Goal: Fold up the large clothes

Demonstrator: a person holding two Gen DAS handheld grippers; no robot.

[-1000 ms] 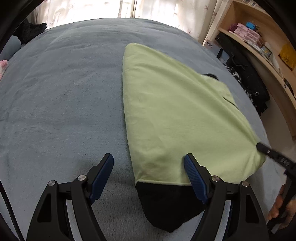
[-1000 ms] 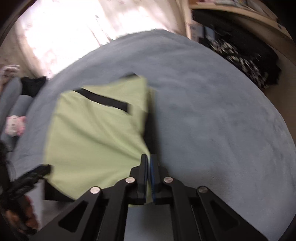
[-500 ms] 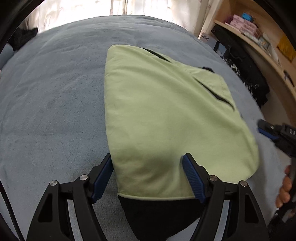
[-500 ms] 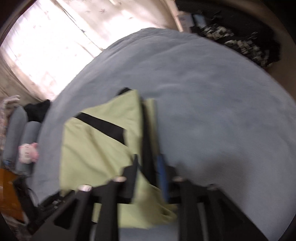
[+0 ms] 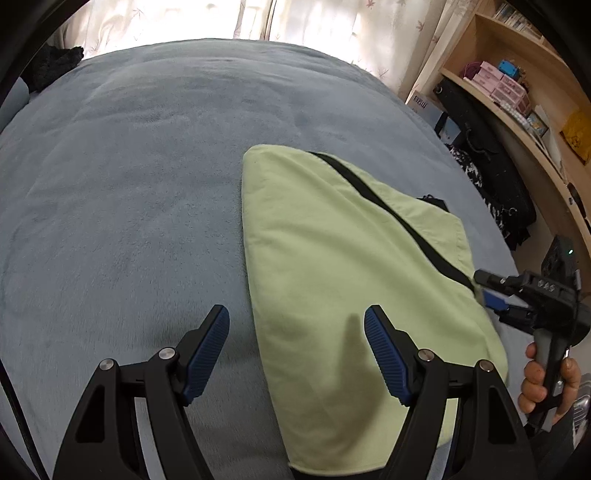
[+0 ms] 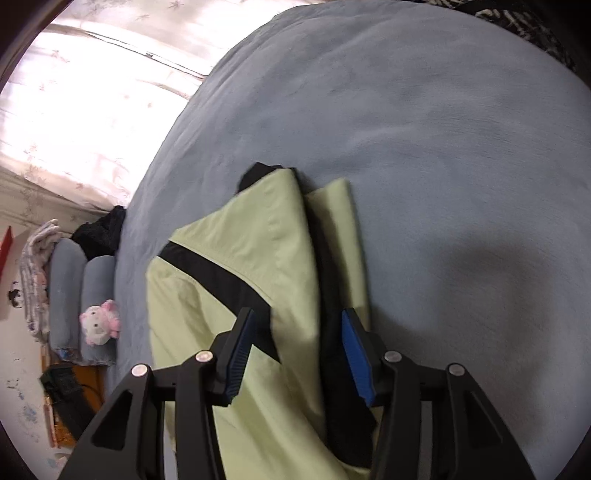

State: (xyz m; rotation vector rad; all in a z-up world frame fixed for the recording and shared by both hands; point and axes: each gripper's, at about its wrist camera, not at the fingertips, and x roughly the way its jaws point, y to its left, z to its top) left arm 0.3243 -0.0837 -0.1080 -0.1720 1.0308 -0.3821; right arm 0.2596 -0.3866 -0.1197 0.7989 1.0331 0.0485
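A light green garment (image 5: 343,280) with black trim lies folded on a grey-blue bed (image 5: 140,177), toward the bed's right side in the left wrist view, its long left edge straight and a black stripe (image 5: 391,218) running diagonally across its upper layer. In the right wrist view the same garment (image 6: 236,258) shows layered folds, with a narrow green flap (image 6: 343,236) lying beside the main fold and dark fabric between them. The left claw (image 5: 297,350) hangs above the near end of the garment with its blue-padded fingers spread wide, one over the bed and one over the green cloth, gripping nothing. The right claw (image 6: 295,350) is at the garment's right edge; its jaws are opening, the cloth's folded edge lies between them and the pads do not press on it. From the left wrist view that claw (image 5: 487,291) is held by a hand (image 5: 546,380). Beyond the bed stand sunlit curtains (image 5: 258,18), a wooden shelf (image 5: 517,96) with boxes, rolled grey pillows (image 6: 81,295) and a pink plush toy (image 6: 99,323).
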